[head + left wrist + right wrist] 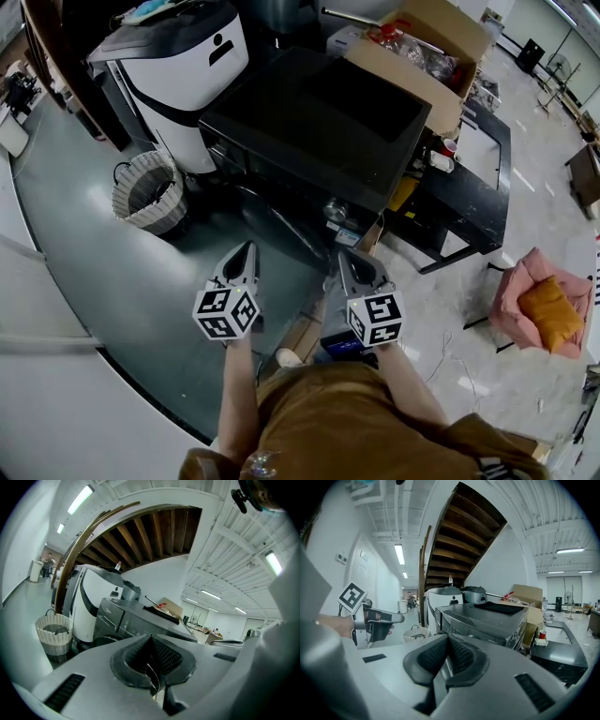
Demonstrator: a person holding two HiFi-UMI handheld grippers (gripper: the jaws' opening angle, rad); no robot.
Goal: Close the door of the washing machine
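Observation:
The black washing machine [314, 122] stands in front of me, its control panel facing me [117, 620] [487, 620]. Low on its front a dark rounded door [281, 223] curves out toward me; how far it stands ajar is hard to read. My left gripper [244, 255] is held just short of the door, shut with nothing between its pads [151, 641]. My right gripper [349, 264] hangs beside it at the same height, jaws also together and empty [447, 641]. The left gripper [399, 617] shows at the left of the right gripper view.
A wicker basket [148, 192] and a tall white appliance [178, 70] stand left of the machine. A cardboard box [422, 52] and a low black table [483, 192] are to its right. A pink chair with an orange cushion [542, 302] sits further right. A wooden staircase [459, 541] rises behind.

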